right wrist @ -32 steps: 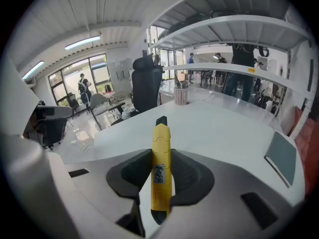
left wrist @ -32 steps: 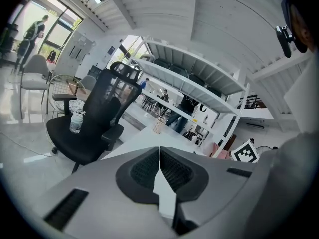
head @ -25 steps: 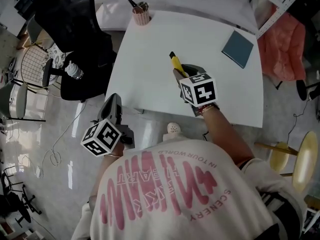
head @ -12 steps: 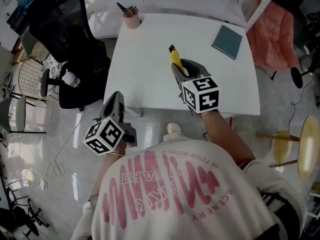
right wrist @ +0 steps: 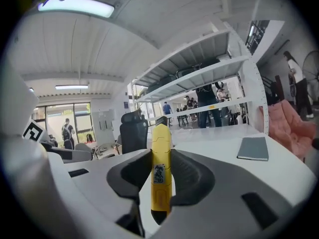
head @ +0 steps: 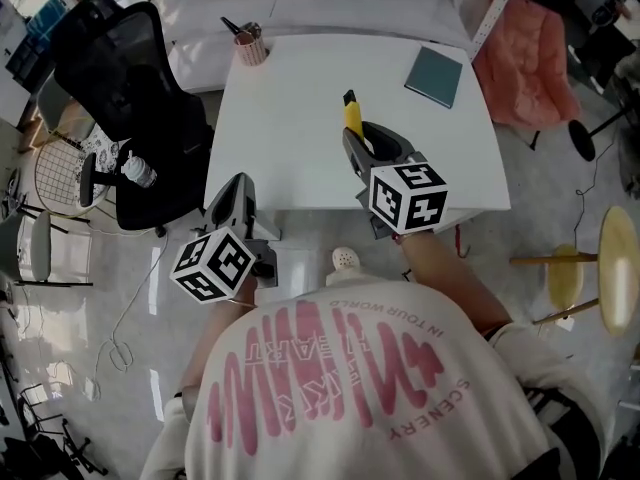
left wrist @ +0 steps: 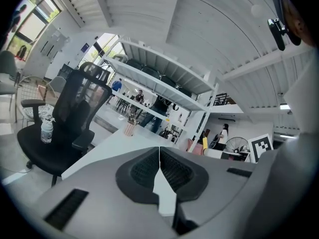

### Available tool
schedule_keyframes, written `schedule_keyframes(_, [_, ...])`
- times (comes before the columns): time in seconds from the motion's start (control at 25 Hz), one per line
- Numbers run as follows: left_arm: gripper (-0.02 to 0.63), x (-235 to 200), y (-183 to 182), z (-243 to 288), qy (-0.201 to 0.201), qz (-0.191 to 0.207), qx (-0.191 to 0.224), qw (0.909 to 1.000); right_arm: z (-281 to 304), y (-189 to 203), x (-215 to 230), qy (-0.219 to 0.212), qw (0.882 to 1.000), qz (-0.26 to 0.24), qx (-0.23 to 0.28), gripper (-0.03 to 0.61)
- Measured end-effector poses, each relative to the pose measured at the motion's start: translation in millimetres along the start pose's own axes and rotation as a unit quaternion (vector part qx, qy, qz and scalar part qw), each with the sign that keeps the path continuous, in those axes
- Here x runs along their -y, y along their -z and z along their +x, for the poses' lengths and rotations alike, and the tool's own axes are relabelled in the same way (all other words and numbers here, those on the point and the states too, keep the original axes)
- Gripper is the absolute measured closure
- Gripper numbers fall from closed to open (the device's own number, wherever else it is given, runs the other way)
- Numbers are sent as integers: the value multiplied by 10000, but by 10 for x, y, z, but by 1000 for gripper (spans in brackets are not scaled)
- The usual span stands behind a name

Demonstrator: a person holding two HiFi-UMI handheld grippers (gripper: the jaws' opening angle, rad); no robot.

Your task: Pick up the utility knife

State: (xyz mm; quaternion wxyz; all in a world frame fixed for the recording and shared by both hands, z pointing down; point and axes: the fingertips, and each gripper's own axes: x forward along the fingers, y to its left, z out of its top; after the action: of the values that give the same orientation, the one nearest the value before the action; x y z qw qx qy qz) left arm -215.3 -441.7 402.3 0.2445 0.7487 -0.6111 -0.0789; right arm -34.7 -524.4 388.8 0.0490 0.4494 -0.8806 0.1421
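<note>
The white table (head: 300, 138) carries 2 items: a teal notebook (head: 434, 76) at the far right corner and a pink pen cup (head: 250, 48) at the far left corner.

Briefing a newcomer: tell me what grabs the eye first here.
The yellow knife stands out, clamped between the right gripper's jaws over the white table. Next comes the left gripper, shut and empty, by the table's near-left edge. A teal notebook lies at the table's far right corner.
</note>
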Motion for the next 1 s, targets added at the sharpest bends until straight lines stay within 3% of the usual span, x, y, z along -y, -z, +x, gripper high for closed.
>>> schedule_keyframes(0.16, [589, 145, 32, -96, 174, 101, -2, 9998, -278, 25, -30, 180, 9992, 279, 206, 446])
schedule_keyframes(0.44, [589, 441, 134, -259, 482, 433, -36, 9979, -752, 78, -136, 562, 9967, 227, 535, 446])
schedule_keyframes(1.0, [589, 556, 367, -619, 682, 492, -182, 9963, -1270, 404, -330, 847, 9942, 320, 581, 447])
